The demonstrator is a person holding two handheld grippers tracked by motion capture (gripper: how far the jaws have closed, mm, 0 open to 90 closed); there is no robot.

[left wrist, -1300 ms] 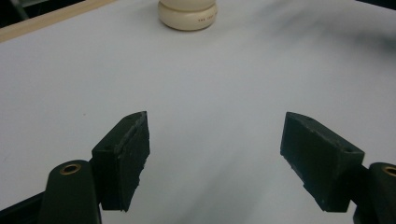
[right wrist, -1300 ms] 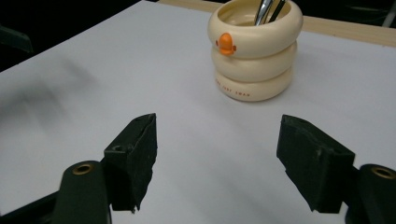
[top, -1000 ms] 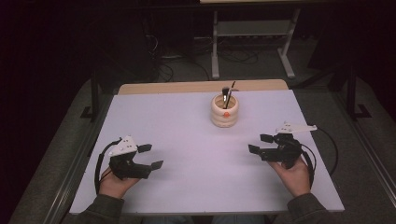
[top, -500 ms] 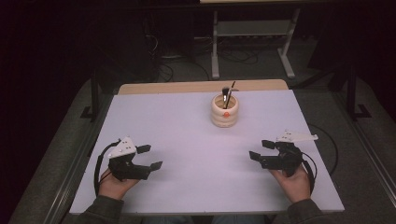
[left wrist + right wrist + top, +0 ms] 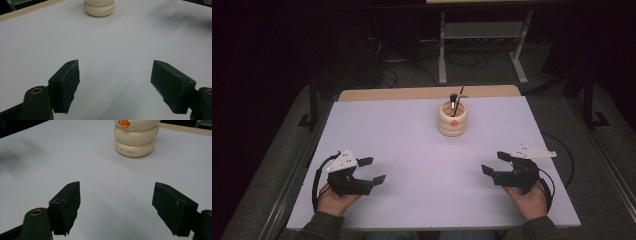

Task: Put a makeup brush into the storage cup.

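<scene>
We note a cream, ringed ceramic holder (image 5: 452,119) bearing an orange mark, dark brushes upright inside; left gripper (image 5: 373,170) and right gripper (image 5: 495,163) rest well apart from it, jaws open, right's just widening, nothing between.

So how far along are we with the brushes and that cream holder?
Looks done: two dark brushes stand in the cream holder at the far middle of the table. In hand: nothing. The left gripper and right gripper rest near the front edge, jaws wide apart and empty; the right gripper's jaws have just been opening. Left: I see nothing else loose on the table, so probably little remains.
</scene>
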